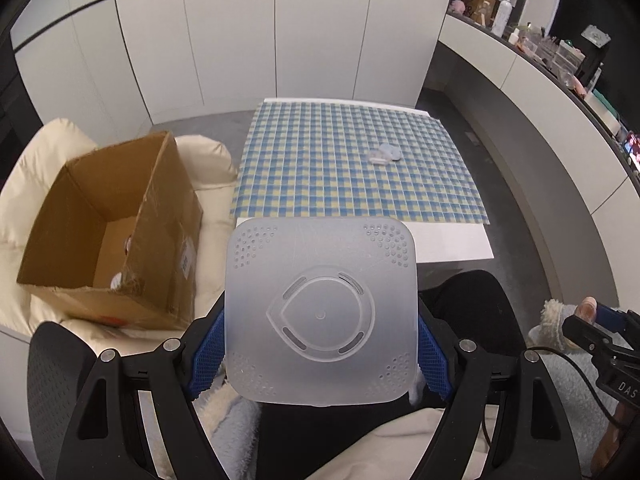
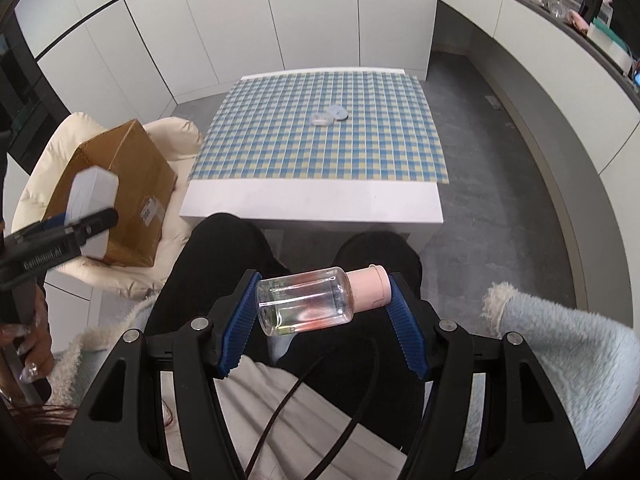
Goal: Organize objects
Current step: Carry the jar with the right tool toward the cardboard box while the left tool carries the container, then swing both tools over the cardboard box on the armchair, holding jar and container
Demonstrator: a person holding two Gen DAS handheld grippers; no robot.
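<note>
Left gripper (image 1: pixel 320 354): jaws set wide, clamped on the two sides of a frosted square plastic lid (image 1: pixel 320 308), held over the seated person's lap.

Right gripper (image 2: pixel 322 312): jaws part-open, gripping a clear bottle (image 2: pixel 306 300) end to end, its pink cap (image 2: pixel 368 288) against the right pad.

Cardboard box (image 1: pixel 108 232): open, on a cream cushion left of the counter (image 2: pixel 312 200).

Checked cloth (image 2: pixel 320 128): covers the counter; two small clear round pieces (image 2: pixel 330 116) lie touching near its middle.
</note>
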